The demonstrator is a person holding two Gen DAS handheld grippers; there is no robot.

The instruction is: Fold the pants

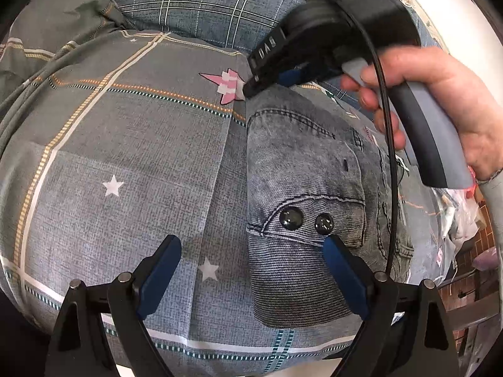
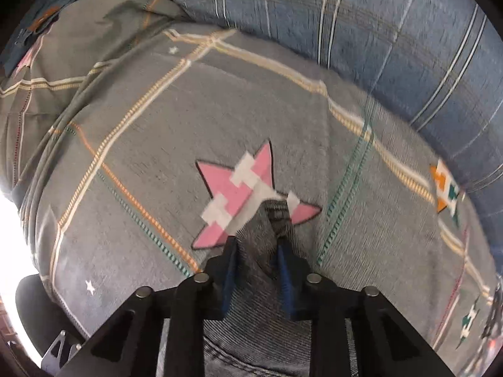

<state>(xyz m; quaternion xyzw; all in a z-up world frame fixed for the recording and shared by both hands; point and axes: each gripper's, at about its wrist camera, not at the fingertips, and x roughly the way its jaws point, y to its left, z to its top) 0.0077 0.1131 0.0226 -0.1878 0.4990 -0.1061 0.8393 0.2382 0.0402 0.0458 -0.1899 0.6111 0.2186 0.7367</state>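
Observation:
Grey denim pants point(image 1: 301, 169) lie folded on the patterned bed sheet point(image 1: 125, 157), waistband with two metal buttons point(image 1: 290, 218) facing my left gripper. My left gripper point(image 1: 251, 270) is open, hovering just above the near end of the pants, its right finger over the waistband and its left finger over the sheet. My right gripper point(image 1: 251, 89), seen in the left wrist view held by a hand point(image 1: 440, 100), is at the far corner of the pants. In the right wrist view my right gripper point(image 2: 256, 245) is shut on a bunched edge of the pants point(image 2: 257, 257).
A blue plaid quilt point(image 1: 204, 3) is bunched along the far side of the bed. A pink star print point(image 2: 239, 194) lies on the sheet under the right gripper. The bed edge, with plastic bags point(image 1: 452, 207) and brick floor beyond, is at the right.

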